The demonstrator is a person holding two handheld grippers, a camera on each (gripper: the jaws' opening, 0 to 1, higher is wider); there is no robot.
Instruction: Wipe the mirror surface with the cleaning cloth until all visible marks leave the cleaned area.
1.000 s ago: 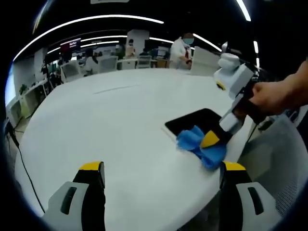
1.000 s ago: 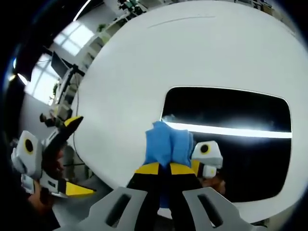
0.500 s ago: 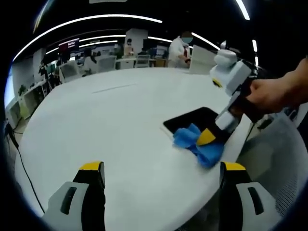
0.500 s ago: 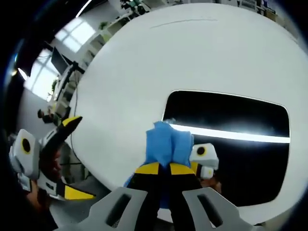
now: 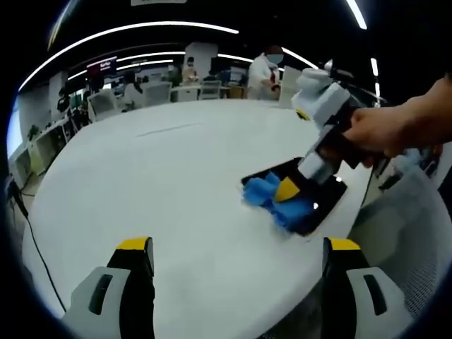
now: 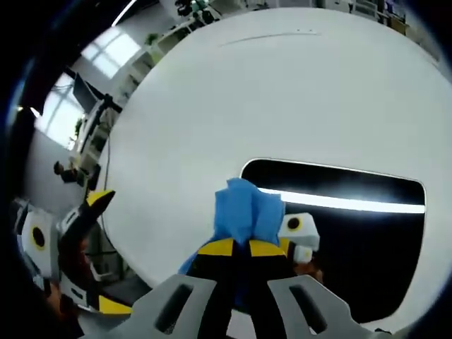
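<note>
Tongs on the right [image 6: 235, 247] are clamped on the blue cloth [image 6: 244, 208], pressing it onto the near left end of the mirror [image 6: 353, 233], a dark slab lying flat on the white tabletop [image 6: 212, 106] close to its edge. Left tongs [image 5: 236, 254] hover wide open with nothing between them, well apart from the mirror [image 5: 321, 201]. Across the tabletop [image 5: 155, 183], a hand [image 5: 385, 131] holds the right tongs [image 5: 286, 189] over the cloth [image 5: 272, 198].

Right tool [image 6: 234, 248] – black jaws, yellow tips, grey housings. Left tool [image 5: 237, 256] – same colours.
</note>
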